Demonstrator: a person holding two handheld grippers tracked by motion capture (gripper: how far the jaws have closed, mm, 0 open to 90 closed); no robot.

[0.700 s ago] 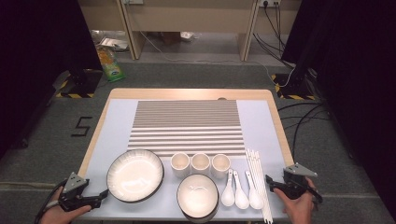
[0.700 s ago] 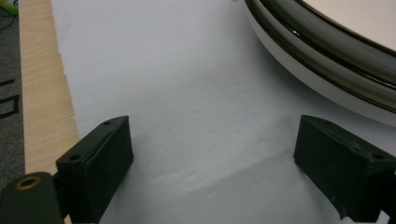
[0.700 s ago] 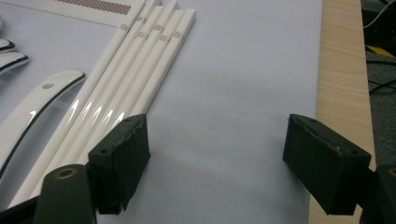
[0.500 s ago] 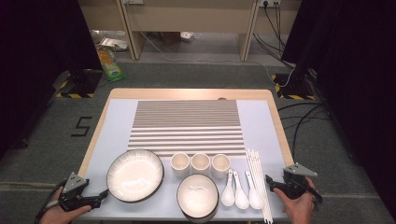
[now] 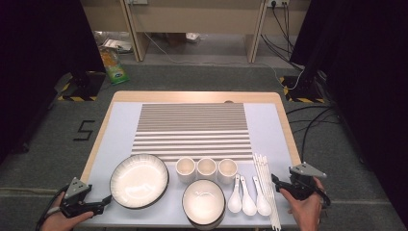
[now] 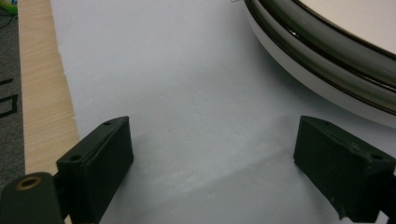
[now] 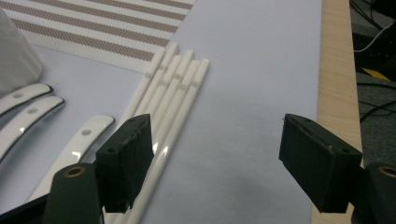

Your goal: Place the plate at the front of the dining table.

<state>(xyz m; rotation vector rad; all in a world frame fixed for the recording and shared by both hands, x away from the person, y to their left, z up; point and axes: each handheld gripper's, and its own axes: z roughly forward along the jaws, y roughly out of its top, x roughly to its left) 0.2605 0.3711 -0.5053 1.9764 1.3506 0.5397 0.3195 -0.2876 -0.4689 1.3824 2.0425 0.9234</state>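
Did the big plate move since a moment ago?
No. The big plate sits at the same spot beside the three cups, just below the striped mat, as before.

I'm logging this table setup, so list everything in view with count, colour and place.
Wooden table: one, light wood, centre.
Pale blue mat: one, covering the table.
Striped brown-and-white placemat: one, mat's middle.
Large dark-rimmed white bowl: one, front left.
Smaller dark-rimmed white bowl: one, front centre.
Small cream cups: three, in a row.
White ceramic spoons: three, right of the smaller bowl.
White chopsticks: a bundle, front right.
Left gripper: black, jaws open.
Right gripper: black, jaws open.
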